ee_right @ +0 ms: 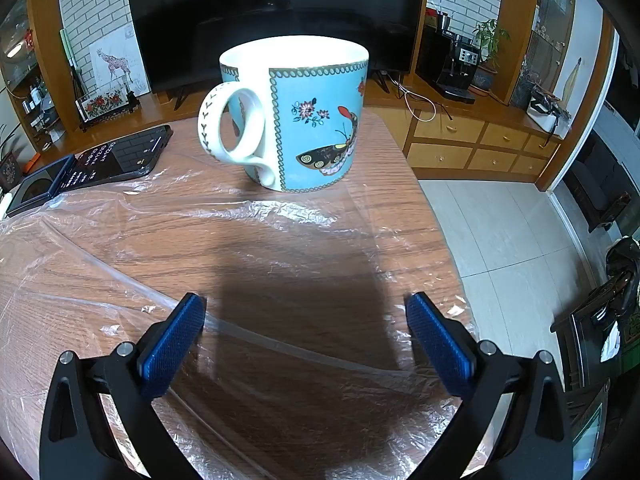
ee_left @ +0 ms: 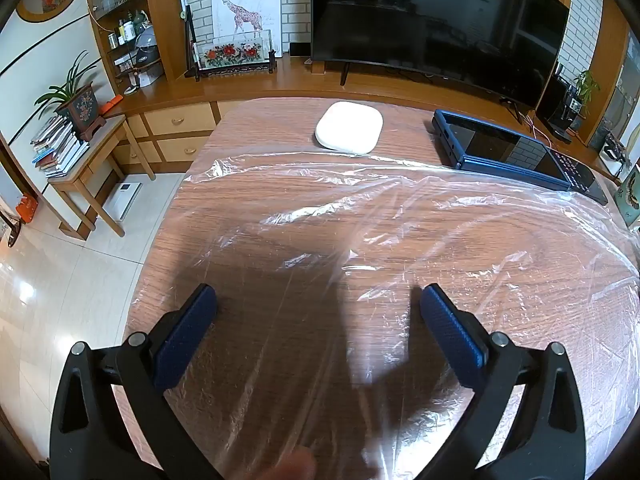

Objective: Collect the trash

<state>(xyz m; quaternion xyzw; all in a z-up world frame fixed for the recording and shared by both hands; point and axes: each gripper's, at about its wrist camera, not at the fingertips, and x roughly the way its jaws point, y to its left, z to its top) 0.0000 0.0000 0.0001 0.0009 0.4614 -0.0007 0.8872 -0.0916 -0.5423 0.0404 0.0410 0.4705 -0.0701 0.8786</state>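
Across the wooden table (ee_left: 256,128), clear plastic sheet (ee_left: 400,216) spread flat, reaching near the mug (ee_right: 296,116). Left gripper (ee_left: 318,300) and right gripper (ee_right: 306,308) both spread wide, empty, hovering above it. Best pinched at a raised wrinkle, clear of mug and phone (ee_right: 120,156).

Straight ahead of the left gripper (ee_left: 318,300), whose jaws stand wide with nothing between them, the desk (ee_left: 280,120) is bare but for the flat clear plastic sheet (ee_left: 360,216) until a white oval case (ee_left: 349,128) far ahead and a dark folded device (ee_left: 516,152) far ahead to its right. The right gripper (ee_right: 306,308), equally wide and empty, has free sheet-covered desk before it, then an upright blue mug (ee_right: 296,120) blocking the way ahead; a dark phone (ee_right: 120,156) lies ahead to its left, and the desk edge falls away close on its right
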